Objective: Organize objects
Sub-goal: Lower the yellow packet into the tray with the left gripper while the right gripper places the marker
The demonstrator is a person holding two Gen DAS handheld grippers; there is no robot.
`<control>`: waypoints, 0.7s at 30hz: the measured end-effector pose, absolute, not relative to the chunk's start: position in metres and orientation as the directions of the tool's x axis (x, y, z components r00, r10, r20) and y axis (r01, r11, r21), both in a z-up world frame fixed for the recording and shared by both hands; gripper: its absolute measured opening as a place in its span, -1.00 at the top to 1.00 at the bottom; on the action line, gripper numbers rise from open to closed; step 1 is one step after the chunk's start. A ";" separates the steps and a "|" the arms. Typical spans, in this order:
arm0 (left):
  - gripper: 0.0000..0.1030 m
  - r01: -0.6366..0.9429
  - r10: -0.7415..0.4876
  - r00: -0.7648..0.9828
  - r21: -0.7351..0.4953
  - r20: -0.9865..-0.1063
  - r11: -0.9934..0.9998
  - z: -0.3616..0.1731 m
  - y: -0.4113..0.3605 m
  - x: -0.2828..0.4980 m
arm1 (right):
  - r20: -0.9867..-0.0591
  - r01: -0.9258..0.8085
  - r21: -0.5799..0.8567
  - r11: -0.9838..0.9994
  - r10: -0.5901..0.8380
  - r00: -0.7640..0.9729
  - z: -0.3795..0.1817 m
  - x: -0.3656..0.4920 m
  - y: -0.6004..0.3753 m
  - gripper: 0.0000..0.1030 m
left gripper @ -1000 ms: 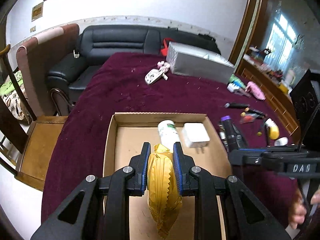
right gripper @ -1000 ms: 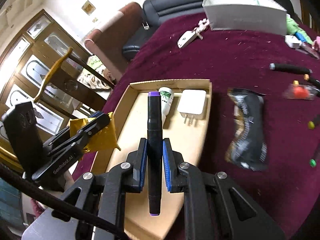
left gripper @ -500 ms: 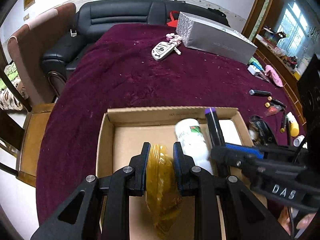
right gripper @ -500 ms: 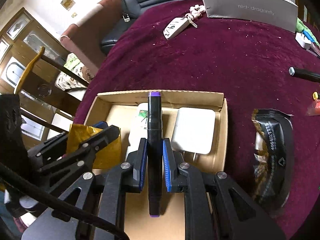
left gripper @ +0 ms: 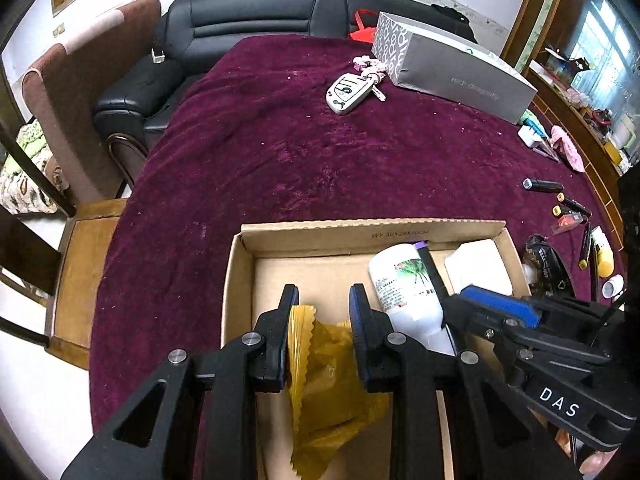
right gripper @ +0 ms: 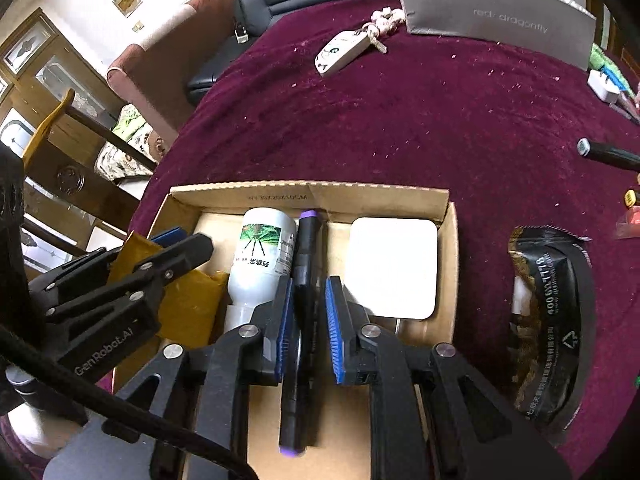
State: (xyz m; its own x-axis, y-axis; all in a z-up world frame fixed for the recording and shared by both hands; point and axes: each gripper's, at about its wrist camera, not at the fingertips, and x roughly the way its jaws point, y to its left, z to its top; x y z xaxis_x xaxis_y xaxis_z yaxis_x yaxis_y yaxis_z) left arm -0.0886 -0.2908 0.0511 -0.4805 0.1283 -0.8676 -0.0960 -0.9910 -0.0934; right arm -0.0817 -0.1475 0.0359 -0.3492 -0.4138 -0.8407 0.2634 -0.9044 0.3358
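Inside the cardboard box, both opening tools: left tool around crinkly gold packet, right tool around slim black marker.

- The cloth on the table is dark purple-red with small pale specks.
- The box is plain brown cardboard.
- The bottle is white, with a green plant picture.
- The marker is black with purple ends.
- The pouch is golden yellow with zigzag edges.
- The adapter is white.
- The bag is black with white print.
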 end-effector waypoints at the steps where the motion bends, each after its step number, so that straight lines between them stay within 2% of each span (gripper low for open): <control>1: 0.58 -0.102 0.118 -0.483 -0.079 -0.867 -0.992 0.054 -0.289 -0.087 | -0.838 0.265 0.332 -0.905 -0.412 -0.358 0.038 -0.080 -0.147 0.63; 8: 0.58 -0.098 -0.021 -0.553 0.090 -0.833 -0.991 0.082 -0.281 -0.070 | -0.795 0.290 0.299 -0.909 -0.405 -0.451 0.066 -0.063 -0.139 0.30; 13: 0.57 -0.076 -0.054 -0.603 0.125 -0.796 -0.989 0.105 -0.286 -0.054 | -0.755 0.290 0.297 -0.910 -0.410 -0.511 0.088 -0.046 -0.121 0.11; 18: 0.57 -0.036 -0.045 -0.658 0.091 -0.752 -0.995 0.131 -0.291 -0.030 | -0.727 0.283 0.287 -0.915 -0.401 -0.557 0.105 -0.028 -0.096 0.11; 21: 0.57 -0.063 0.057 -0.714 -0.016 -0.698 -0.998 0.152 -0.288 -0.007 | -0.695 0.283 0.249 -0.926 -0.375 -0.614 0.121 -0.009 -0.076 0.12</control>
State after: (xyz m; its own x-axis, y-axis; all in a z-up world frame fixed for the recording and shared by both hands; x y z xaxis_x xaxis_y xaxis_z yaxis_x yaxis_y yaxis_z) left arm -0.0073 -0.2885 0.1523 -0.7135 0.0568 -0.6983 -0.0634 -0.9979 -0.0164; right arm -0.0085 -0.0765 0.1214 -0.6138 -0.3747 -0.6949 0.2829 -0.9261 0.2495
